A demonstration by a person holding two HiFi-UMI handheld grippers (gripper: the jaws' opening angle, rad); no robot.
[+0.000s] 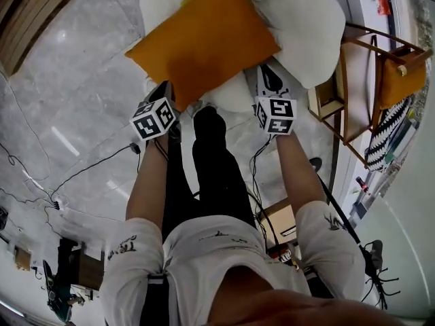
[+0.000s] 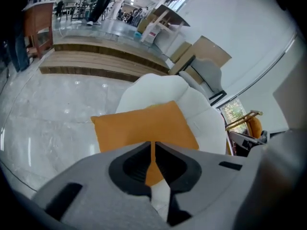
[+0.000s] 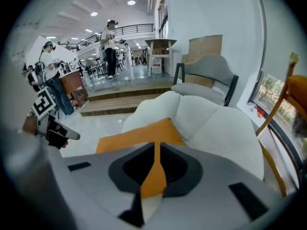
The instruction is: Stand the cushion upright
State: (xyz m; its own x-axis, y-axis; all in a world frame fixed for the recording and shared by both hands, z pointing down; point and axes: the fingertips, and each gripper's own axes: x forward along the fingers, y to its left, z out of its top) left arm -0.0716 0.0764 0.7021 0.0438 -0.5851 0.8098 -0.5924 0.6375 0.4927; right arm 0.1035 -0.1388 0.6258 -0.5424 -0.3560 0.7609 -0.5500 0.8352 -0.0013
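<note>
The orange cushion (image 1: 204, 43) is lying flat on the white armchair (image 1: 306, 26); the left gripper (image 1: 165, 88) and right gripper (image 1: 265, 75) are hovering at its near edge, jaws closed, empty; a wooden chair (image 1: 360, 80) is standing beside, cables (image 1: 88, 168) crossing the floor

To the left of the white armchair (image 1: 309, 29) we have bare marble floor (image 1: 68, 94), open as far as the wooden steps (image 2: 96, 63). The orange cushion (image 1: 204, 43) covers the seat, and its left corner overhangs the edge. The armchair's puffed back closes the far side. On the right, a wooden chair (image 1: 360, 80) stands close by, leaving us only a narrow gap. On the near-left floor lie cables (image 1: 88, 168).
</note>
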